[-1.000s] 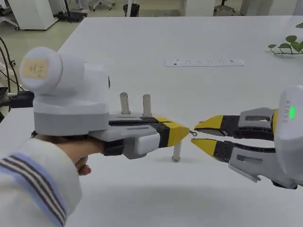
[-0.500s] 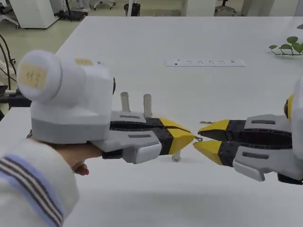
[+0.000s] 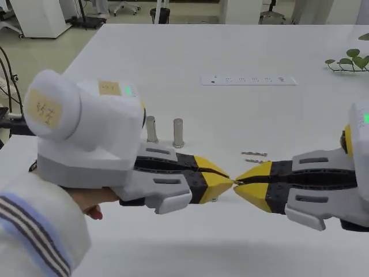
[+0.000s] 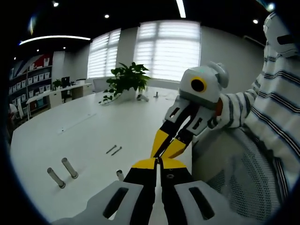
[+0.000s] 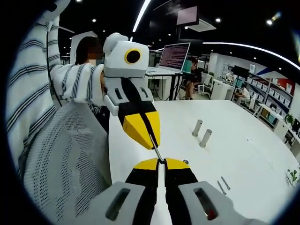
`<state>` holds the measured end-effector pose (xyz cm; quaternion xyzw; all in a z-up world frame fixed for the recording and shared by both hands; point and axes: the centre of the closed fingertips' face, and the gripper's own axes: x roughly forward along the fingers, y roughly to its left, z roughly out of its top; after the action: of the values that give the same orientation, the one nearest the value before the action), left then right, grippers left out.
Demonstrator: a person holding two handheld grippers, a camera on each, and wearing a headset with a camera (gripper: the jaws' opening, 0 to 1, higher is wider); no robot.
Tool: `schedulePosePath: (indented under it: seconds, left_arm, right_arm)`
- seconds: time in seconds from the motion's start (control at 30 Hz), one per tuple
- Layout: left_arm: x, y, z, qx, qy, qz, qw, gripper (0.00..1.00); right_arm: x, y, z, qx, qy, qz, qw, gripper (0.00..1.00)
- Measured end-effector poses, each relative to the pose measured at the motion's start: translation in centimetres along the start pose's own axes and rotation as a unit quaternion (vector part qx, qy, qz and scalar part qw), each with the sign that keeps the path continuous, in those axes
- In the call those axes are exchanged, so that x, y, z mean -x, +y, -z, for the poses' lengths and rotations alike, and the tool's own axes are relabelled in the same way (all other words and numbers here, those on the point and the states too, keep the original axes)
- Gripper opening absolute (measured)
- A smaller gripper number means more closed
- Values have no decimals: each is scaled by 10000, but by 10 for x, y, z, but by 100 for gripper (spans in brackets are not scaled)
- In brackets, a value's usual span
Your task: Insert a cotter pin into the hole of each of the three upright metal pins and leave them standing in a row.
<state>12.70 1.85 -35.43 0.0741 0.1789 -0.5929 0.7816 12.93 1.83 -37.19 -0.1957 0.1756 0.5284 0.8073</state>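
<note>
It looks like nothing is done yet — three to go. Two short grey upright metal pins (image 3: 178,133) stand bare. The left gripper (image 3: 226,183) and right gripper (image 3: 242,183) meet tip to tip, both closed. The right gripper view shows what the head view hides — a thin silver cotter pin (image 5: 158,153) pinched in the right jaws.

An open-plan office: a long white table (image 3: 230,52), a monitor (image 5: 174,56), shelving (image 4: 35,77); a potted plant (image 4: 125,79).

The desk (image 3: 259,52) is smooth matt white. The 2 pins (image 3: 178,133) are dull grey metal, the cotter pin (image 5: 157,153) thin bright wire. The fingers (image 3: 214,180) are matt yellow and black plastic; the sleeve (image 3: 34,231) is striped knit cloth.
</note>
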Motion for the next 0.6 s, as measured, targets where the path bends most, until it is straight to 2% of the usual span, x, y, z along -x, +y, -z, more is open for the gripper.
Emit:
schedulePosePath:
  seconds: [0.3, 0.4, 0.43, 0.47, 0.5, 0.6]
  left_arm:
    - [-1, -2, 14, -359, 334, 45, 9988, 0]
    - [-2, -3, 15, -354, 366, 47, 9987, 0]
    - [-2, -2, 16, -258, 384, 50, 9989, 0]
    - [-2, -2, 17, 15, 391, 15, 9992, 0]
    - [-2, 1, 17, 125, 404, 5, 9991, 0]
    - [-1, 1, 15, -117, 383, 37, 9992, 0]
  right_arm:
    - [0, 4, 6, 218, 179, -156, 9995, 0]
    - [0, 4, 7, 236, 201, -182, 9994, 0]
    - [0, 5, 7, 240, 204, -197, 9993, 0]
    - [0, 5, 7, 252, 209, -206, 9993, 0]
    - [-1, 6, 7, 269, 223, -230, 9991, 0]
    - [-1, 8, 7, 318, 245, -273, 9988, 0]
